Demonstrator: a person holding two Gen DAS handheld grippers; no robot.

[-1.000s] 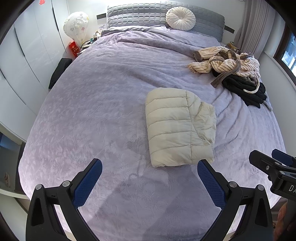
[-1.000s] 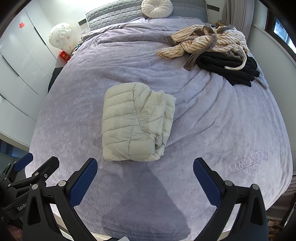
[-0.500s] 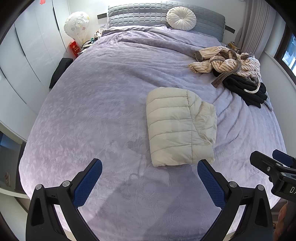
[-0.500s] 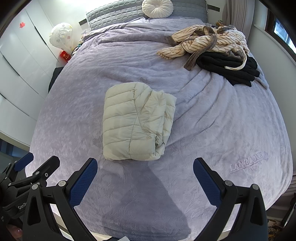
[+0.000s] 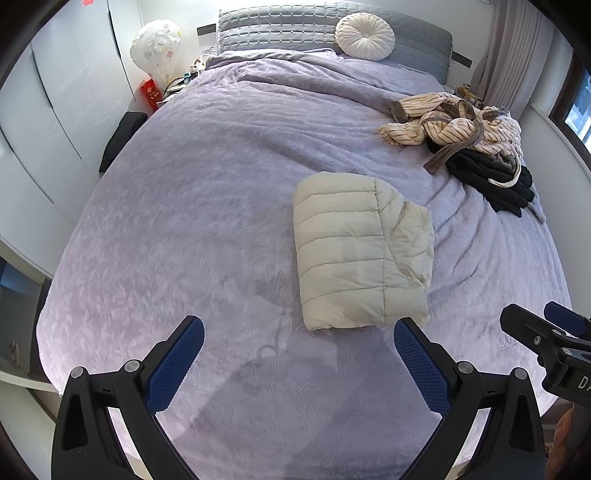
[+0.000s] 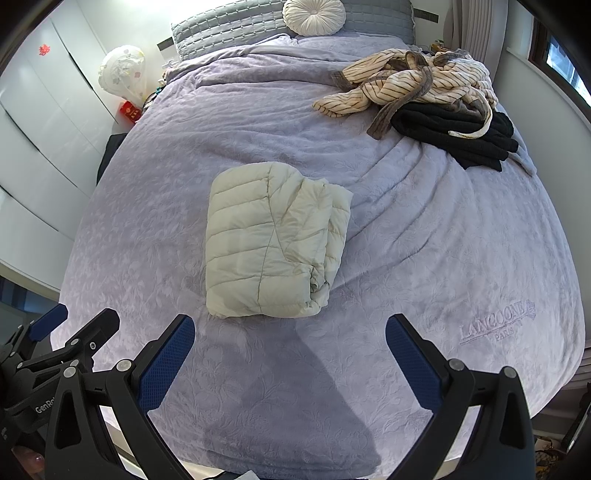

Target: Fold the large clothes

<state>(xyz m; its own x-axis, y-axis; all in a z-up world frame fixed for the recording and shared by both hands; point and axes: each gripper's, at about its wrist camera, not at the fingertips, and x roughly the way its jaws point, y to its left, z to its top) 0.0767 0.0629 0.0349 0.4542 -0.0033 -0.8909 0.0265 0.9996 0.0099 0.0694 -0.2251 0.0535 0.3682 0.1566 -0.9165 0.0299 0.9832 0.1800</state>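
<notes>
A cream quilted puffer jacket (image 5: pixel 360 249) (image 6: pixel 273 240) lies folded into a compact rectangle on the lilac bedspread (image 5: pixel 207 206) (image 6: pixel 443 240), near the bed's middle. My left gripper (image 5: pixel 299 350) hovers open near the foot of the bed, just short of the jacket's near edge, holding nothing. My right gripper (image 6: pixel 290 350) is likewise open and empty, at the same distance from the jacket. Each gripper shows at the edge of the other's view.
A heap of striped cream clothing (image 5: pixel 450 120) (image 6: pixel 402 81) and black clothing (image 5: pixel 495 179) (image 6: pixel 458 129) lies at the far right of the bed. A round white cushion (image 5: pixel 365 35) leans on the grey headboard. White wardrobes (image 5: pixel 48 103) stand left.
Both grippers drifted back very slightly; the jacket sits a touch lower in both views. Nothing was grasped or released.
</notes>
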